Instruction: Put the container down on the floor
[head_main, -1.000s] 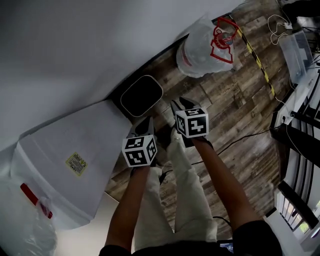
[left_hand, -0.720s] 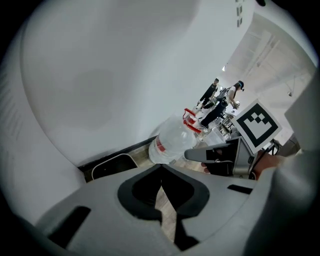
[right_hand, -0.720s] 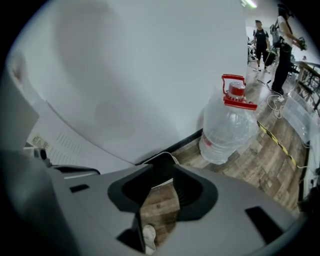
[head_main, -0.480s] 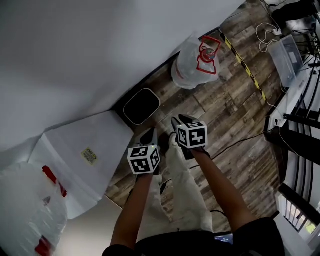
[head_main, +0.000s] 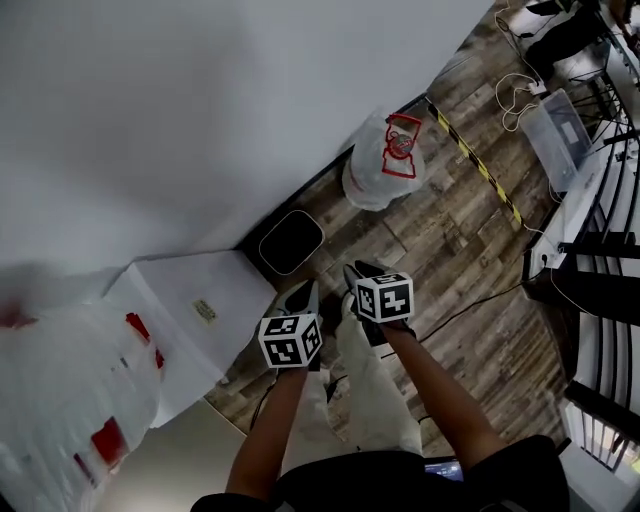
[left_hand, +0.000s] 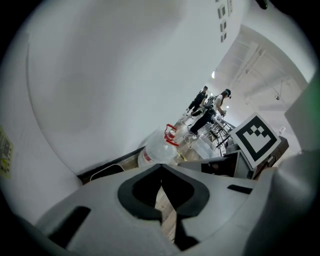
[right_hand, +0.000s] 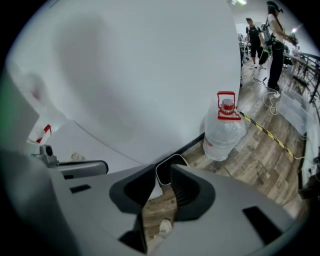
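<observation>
Wall (head_main: 200, 120), plain white, fills the upper left of the head view. Wood-plank floor (head_main: 460, 250) runs along its foot, with striped tape (head_main: 475, 165) across it. A white box (head_main: 190, 290) with a small sticker stands against the wall at the left, and a blurred clear bag (head_main: 70, 400) with red marks lies beside it.

A clear jug (head_main: 385, 165) with a red handle stands upright on the floor, close to the wall. The container (head_main: 291, 242), dark inside with a pale rim, sits on the floor between box and jug, by the wall's foot.

Both grippers hang above the floor, apart from the container. The left gripper (head_main: 303, 295) has its tips together on nothing. The right gripper (head_main: 360, 270) has its jaws parted and closing, with nothing between them.
</observation>
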